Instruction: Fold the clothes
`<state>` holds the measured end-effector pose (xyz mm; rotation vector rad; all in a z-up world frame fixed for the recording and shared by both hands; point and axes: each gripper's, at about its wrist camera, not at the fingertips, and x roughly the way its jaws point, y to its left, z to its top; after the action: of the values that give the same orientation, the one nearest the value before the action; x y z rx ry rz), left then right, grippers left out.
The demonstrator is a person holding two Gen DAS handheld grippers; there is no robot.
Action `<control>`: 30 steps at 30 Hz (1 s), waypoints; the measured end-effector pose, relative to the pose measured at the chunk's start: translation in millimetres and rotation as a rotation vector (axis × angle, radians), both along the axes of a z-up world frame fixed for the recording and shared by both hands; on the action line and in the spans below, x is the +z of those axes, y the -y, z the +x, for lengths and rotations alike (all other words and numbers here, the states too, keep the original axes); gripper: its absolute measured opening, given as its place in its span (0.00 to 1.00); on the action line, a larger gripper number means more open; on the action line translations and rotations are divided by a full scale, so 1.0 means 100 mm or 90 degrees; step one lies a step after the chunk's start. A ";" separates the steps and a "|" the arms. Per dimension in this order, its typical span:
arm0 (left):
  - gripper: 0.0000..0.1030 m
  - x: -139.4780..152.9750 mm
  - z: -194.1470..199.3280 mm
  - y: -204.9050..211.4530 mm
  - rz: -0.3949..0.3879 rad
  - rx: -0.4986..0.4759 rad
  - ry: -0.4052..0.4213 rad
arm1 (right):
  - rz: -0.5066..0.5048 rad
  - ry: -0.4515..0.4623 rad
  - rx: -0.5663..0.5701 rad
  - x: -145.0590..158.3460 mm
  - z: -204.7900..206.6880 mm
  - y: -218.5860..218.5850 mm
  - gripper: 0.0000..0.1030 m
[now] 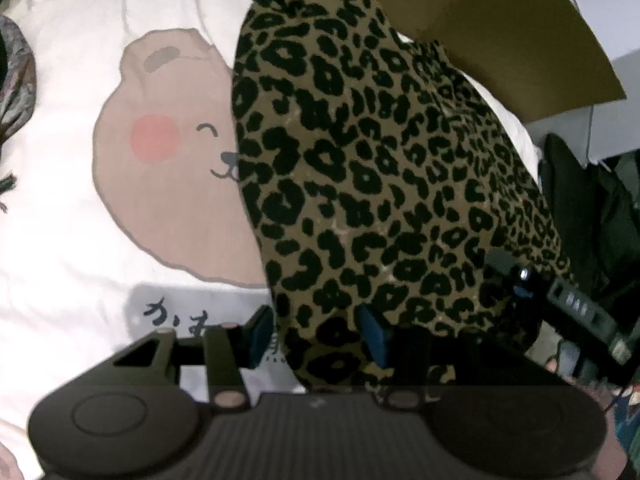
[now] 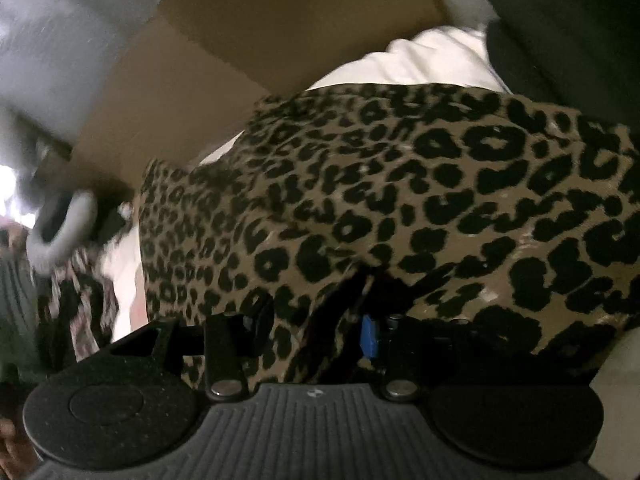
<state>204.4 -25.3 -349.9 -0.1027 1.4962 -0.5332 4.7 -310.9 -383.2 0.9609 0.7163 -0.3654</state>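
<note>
A leopard-print garment (image 1: 380, 168) is held up off a white sheet with a bear print (image 1: 160, 152). My left gripper (image 1: 316, 336) is shut on the garment's lower edge, the cloth bunched between its blue pads (image 1: 260, 332). My right gripper (image 2: 316, 332) is shut on another part of the same garment (image 2: 400, 200), which drapes over its fingers. The right gripper also shows in the left wrist view (image 1: 524, 280), at the garment's right edge.
A brown cardboard box (image 1: 520, 32) stands behind the garment, also in the right wrist view (image 2: 260, 40). Patterned clothes (image 1: 16, 80) lie at the far left. Dark items (image 1: 592, 208) sit at the right. The left gripper shows blurred in the right wrist view (image 2: 60, 224).
</note>
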 end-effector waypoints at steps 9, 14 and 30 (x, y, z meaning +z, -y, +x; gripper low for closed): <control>0.50 0.01 -0.04 0.03 0.001 -0.019 -0.014 | -0.087 0.045 0.029 0.45 -0.01 0.00 0.02; 0.50 0.12 -0.04 0.08 -0.013 -0.030 -0.004 | -0.109 0.072 0.013 0.71 -0.08 0.09 0.02; 0.50 0.19 -0.03 0.00 -0.007 -0.055 -0.005 | -0.114 0.041 -0.058 0.58 -0.55 0.51 0.01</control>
<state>201.1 -25.5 -330.8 -0.0487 1.5110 -0.6104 -50.2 -362.3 -325.3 0.8332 0.5716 -0.4691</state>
